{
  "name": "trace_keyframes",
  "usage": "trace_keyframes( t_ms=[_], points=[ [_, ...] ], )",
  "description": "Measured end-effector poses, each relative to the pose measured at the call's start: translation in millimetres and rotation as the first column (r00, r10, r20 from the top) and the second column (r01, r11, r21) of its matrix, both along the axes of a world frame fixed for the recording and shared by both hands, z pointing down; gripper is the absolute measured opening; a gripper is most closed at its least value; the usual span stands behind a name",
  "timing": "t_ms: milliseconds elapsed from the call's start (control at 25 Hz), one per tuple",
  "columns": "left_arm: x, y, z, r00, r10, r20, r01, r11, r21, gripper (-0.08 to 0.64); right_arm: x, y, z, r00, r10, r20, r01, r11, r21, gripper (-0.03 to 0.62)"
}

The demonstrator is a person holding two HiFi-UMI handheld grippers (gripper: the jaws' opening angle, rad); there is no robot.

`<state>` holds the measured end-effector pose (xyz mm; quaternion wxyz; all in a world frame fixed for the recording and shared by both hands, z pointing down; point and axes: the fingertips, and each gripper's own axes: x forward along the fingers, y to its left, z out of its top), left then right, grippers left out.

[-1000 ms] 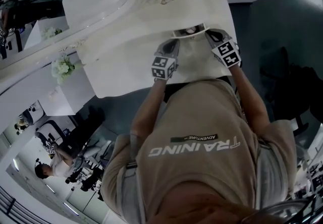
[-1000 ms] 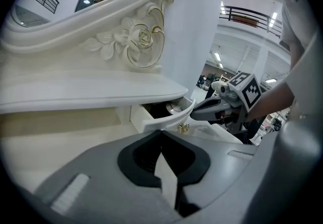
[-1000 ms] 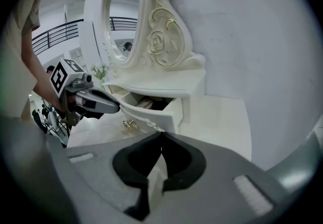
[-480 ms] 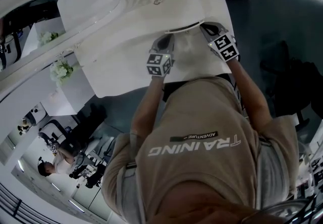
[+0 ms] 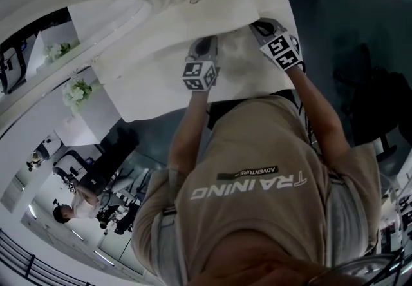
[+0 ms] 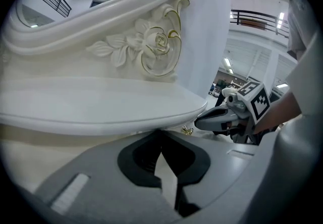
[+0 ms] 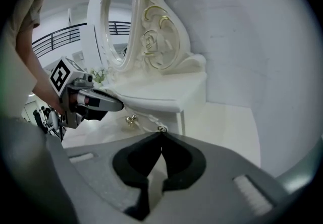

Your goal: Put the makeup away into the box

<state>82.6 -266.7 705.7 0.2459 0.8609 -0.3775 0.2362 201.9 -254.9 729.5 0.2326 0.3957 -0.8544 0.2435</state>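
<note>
At the white dressing table (image 5: 154, 88), both tools point at the low front under the shelf (image 6: 101, 104) that carries the mirror (image 7: 118, 21). The left gripper (image 6: 162, 137) is clenched, tips together with nothing between them, just below the shelf edge. The right gripper (image 7: 161, 136) is likewise closed and empty, its tips right by a small metal pull (image 7: 161, 128); whether they touch it is hard to say from this angle. A gold knob (image 7: 131, 120) sits on the same front, between the two tools. No makeup and no box show in any view, so the task's things lie somewhere out of sight, possibly behind that front if it is a drawer. The step in hand looks like work on that front, not packing itself. Next, a tool would need to open its jaws and find the makeup, with the box located before anything is carried.
</note>
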Motion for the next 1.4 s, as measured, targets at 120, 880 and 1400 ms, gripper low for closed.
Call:
trace_keyframes(
  t_ms=[120,880,1400],
  points=[
    [3,-4,-1,1.000,-0.005,-0.007,0.005,1.000,0.008,0.000,2,-3,-1,1.000,0.013,0.001,-0.013,1.000,0.007,0.003],
    [-84,57,-42,0.988,0.017,-0.154,-0.017,1.000,0.005,0.000,-59,69,-52,0.993,0.064,-0.100,-0.062,0.998,0.018,0.004],
    [-184,106,-98,0.969,0.151,-0.194,-0.124,0.982,0.143,0.000,-156,109,-128,0.983,0.183,-0.026,-0.177,0.972,0.154,0.003]
  ],
)
